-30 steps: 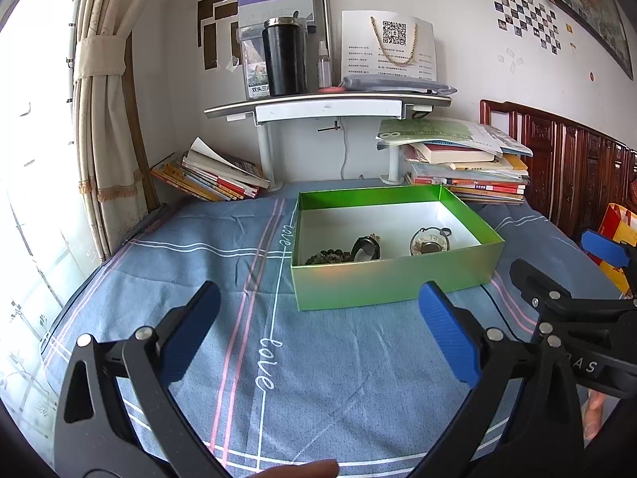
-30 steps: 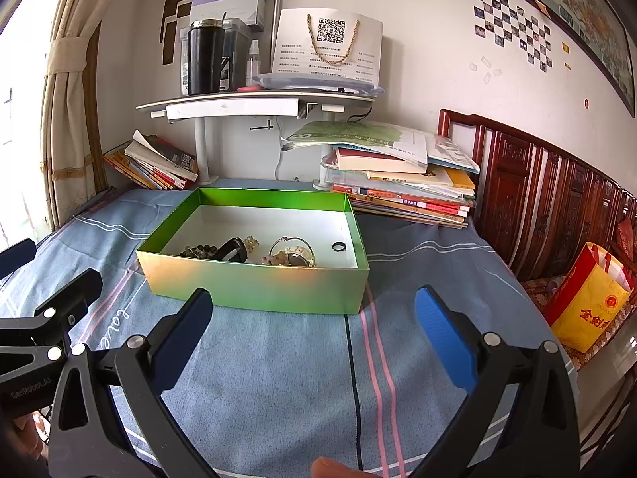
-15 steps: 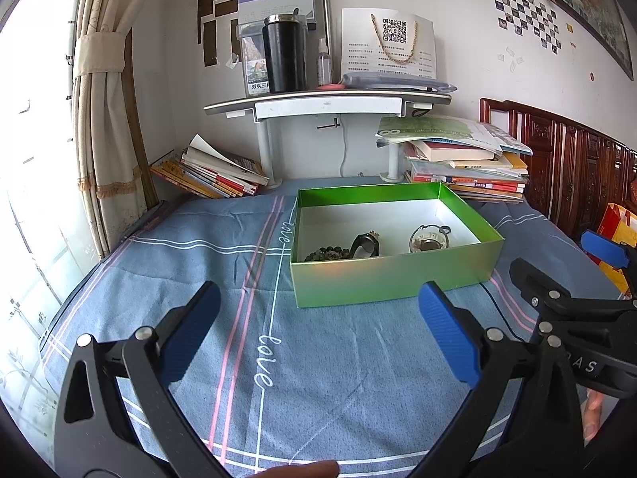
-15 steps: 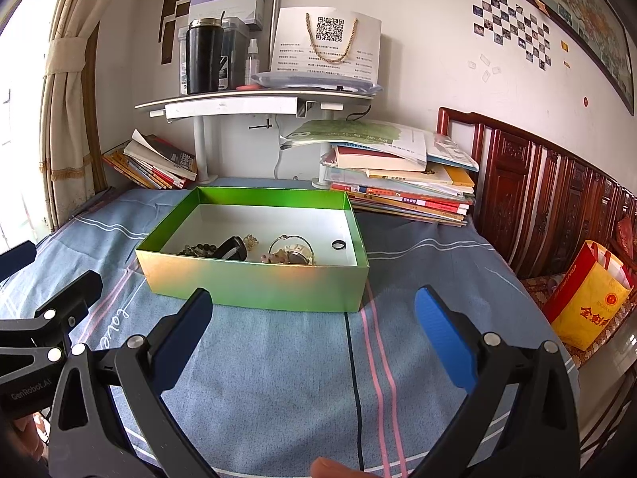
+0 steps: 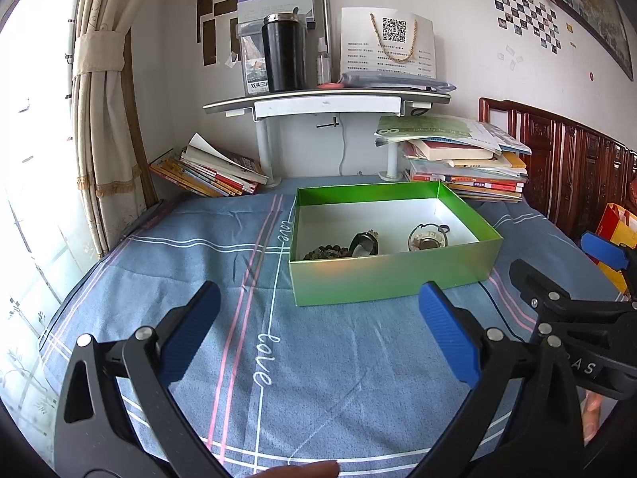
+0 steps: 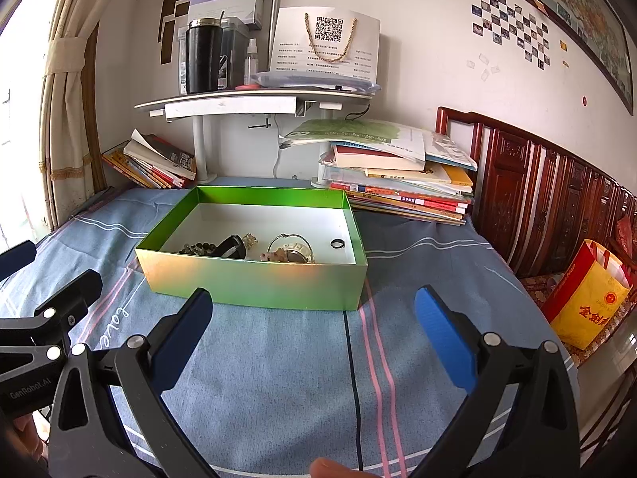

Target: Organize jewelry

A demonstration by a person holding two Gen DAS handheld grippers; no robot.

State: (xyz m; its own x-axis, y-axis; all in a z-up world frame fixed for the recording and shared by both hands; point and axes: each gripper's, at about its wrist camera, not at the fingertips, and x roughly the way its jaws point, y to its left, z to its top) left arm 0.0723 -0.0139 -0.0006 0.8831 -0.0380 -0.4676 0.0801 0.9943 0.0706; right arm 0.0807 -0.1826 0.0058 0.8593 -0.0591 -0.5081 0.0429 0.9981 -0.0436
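Nothing has visibly moved: green box of jewelry, seemingly bracelets, lies ahead of both empty, spread jaws.

Left gripper: black plastic frame, ribbed blue pads, silver screw heads at pivots. Right gripper identical; white "GenRobot.AI" lettering on the left unit's side, at 9 o'clock in right view.

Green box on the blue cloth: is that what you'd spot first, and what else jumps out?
Yes, the shiny green box sits mid-table on the blue cloth with jewelry inside. In front, the open left gripper and right gripper show bright blue pads.
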